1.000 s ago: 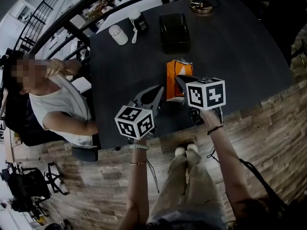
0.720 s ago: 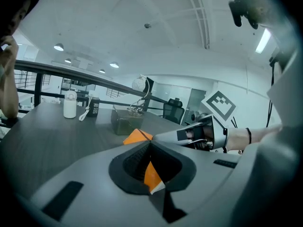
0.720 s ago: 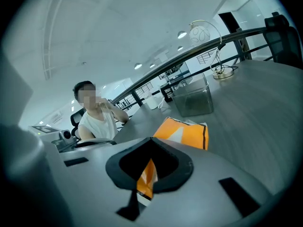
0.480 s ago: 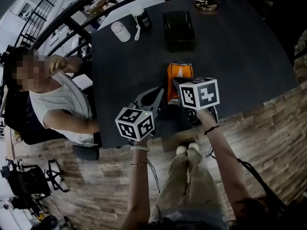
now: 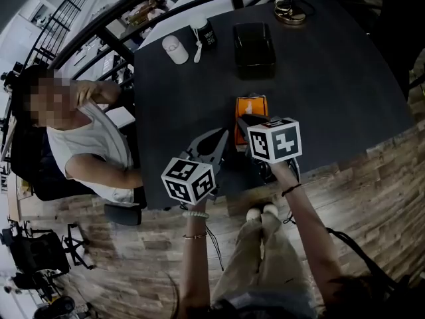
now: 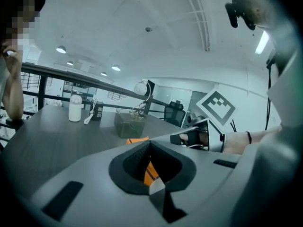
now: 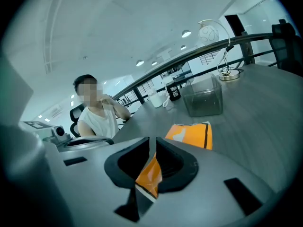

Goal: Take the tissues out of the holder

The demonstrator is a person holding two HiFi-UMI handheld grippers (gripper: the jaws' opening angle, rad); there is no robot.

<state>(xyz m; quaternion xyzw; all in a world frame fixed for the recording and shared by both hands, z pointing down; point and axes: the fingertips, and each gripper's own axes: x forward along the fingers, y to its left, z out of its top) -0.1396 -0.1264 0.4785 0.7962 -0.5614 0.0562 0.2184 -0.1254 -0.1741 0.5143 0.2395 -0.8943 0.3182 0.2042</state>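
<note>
Where right gripper [image 7: 152,143] pinches, glossy orange packet [image 7: 190,135] creases.

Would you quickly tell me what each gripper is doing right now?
Left gripper: closed; whether it pinches the orange tissue pack cannot be told.
Right gripper: closed on the orange tissue pack's edge.

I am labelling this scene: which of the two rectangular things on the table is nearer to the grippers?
The orange tissue pack, whose edge the right gripper pinches; the black box stands farther back, untouched.
</note>
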